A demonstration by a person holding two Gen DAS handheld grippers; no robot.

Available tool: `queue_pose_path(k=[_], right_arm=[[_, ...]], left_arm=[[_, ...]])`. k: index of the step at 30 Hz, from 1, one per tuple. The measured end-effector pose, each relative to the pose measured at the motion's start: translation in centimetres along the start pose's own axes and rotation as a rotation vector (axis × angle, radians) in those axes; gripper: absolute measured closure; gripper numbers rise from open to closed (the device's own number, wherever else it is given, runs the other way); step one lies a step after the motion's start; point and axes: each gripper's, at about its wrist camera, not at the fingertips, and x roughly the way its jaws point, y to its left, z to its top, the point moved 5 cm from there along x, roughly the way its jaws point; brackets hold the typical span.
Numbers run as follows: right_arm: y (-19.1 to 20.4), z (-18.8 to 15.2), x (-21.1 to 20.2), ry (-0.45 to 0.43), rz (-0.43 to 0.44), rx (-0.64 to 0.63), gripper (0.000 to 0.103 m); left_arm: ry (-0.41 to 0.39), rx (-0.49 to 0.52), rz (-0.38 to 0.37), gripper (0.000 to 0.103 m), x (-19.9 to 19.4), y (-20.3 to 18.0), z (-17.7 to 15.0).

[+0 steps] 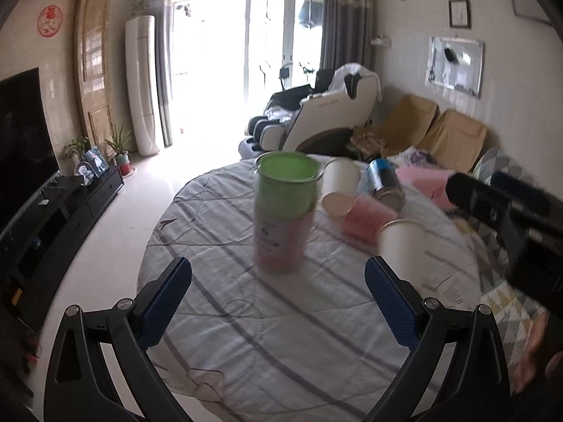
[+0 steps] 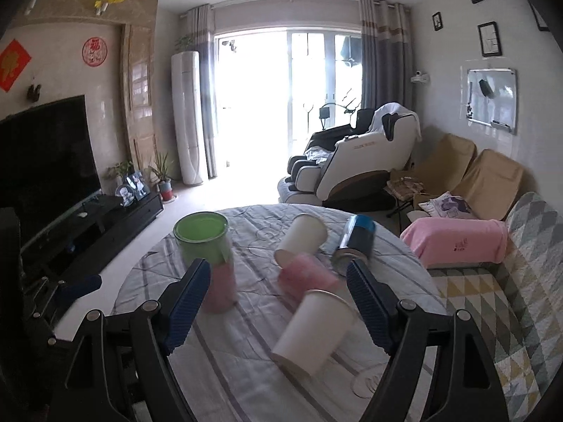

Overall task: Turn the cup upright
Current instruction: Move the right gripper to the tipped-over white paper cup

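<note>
A round table with a striped cloth (image 1: 281, 334) (image 2: 246, 369) holds several cups. A near white paper cup (image 1: 401, 242) (image 2: 313, 330) lies tipped over. A pink cup (image 1: 369, 218) (image 2: 306, 277) and a far white cup (image 1: 341, 186) (image 2: 302, 237) lie on their sides behind it. A tall pink container with a green top (image 1: 285, 211) (image 2: 207, 256) stands upright. My left gripper (image 1: 278, 302) is open and empty, in front of the tall container. My right gripper (image 2: 278, 302) is open and empty, its fingers astride the near white cup; it shows as a dark body in the left view (image 1: 510, 221).
A blue and silver can (image 1: 385, 183) (image 2: 355, 242) lies on its side at the table's far right. A sofa with a pink blanket (image 2: 457, 242) and patterned cover stands to the right. A TV stand (image 2: 88, 232) runs along the left wall.
</note>
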Motion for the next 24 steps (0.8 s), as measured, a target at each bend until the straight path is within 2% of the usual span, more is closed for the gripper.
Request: queue_pose_path(k=[5,12,24], right_arm=[[-1.6,-0.6,-1.4,-0.021,-0.016,0.012,0.022],[-3.1,-1.3,-2.1,-0.016,0.003,0.069,0.022],[-2.7,-1.8,-1.6,-0.015,0.006,0.049,0.022]], left_arm=[[-0.026,-0.001,0.013,0.000,-1.1,-1.2,-0.1],[-0.007,0.045,0.008,0.000,-1.1,-3.0,-0.6],[-0.022,0.024,0.035,0.000,-1.2,-2.2,-0.6]])
